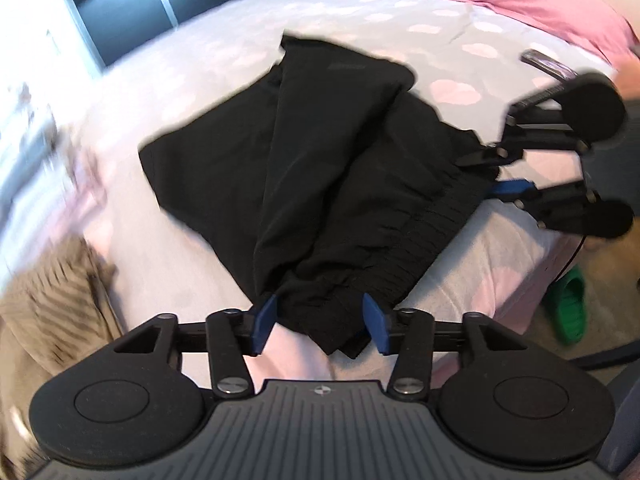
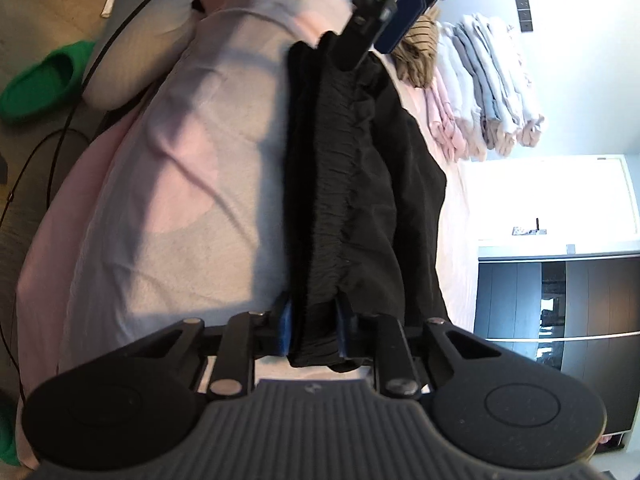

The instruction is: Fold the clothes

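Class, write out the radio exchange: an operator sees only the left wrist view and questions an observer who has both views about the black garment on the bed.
Operator: The right tool is side-on to me. Has it gripped the black garment?
Observer: Yes. Its blue pads press on the gathered waistband from both sides.
Operator: Is anything already folded? My left edge is a blur.
Observer: A row of folded pale clothes lies on the bed beyond the garment.
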